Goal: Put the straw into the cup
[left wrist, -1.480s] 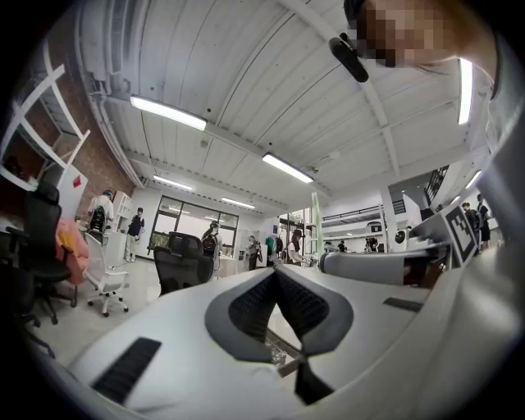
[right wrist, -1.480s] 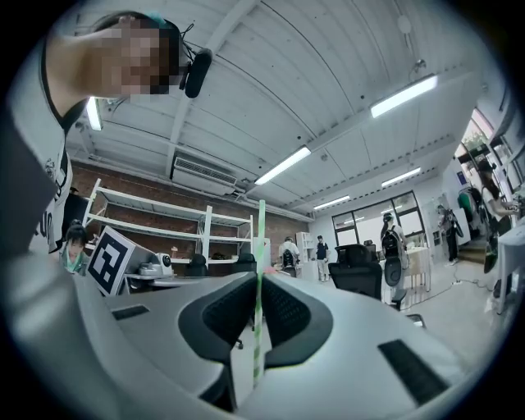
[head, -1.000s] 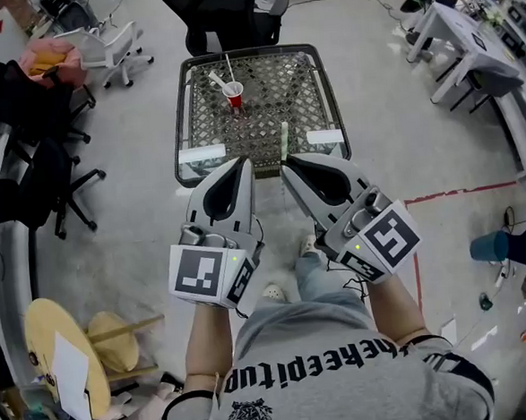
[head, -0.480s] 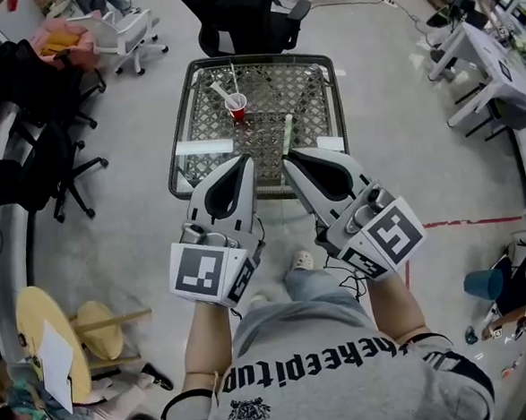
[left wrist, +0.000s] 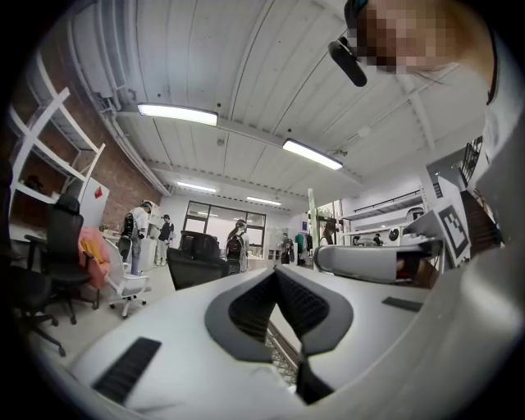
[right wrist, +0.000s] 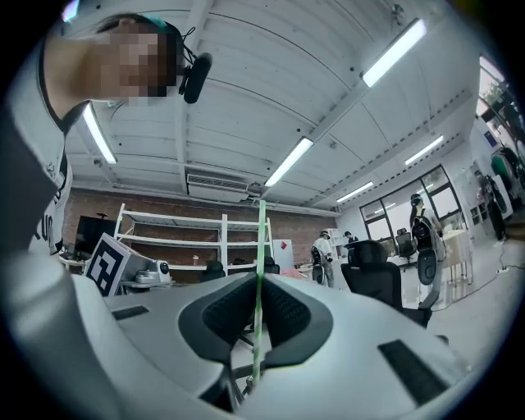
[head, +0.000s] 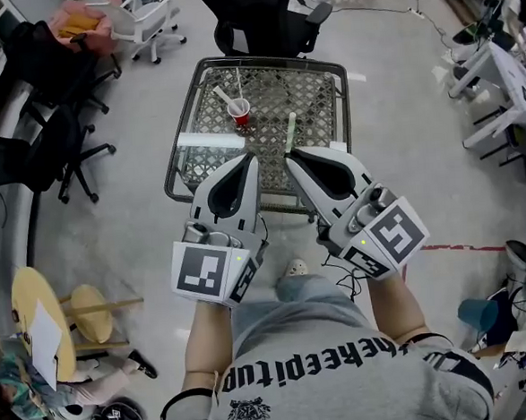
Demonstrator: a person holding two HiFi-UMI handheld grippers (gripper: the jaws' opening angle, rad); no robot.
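Between right tool tips, straw pinched, seemingly upright.

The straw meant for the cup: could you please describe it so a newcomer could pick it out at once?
Start at the mesh-topped table in the middle of the floor, then find the right gripper over its near edge. The straw is the thin pale green stick pinched between its fingers and poking out past them; the thin sticks at the red cup are white.
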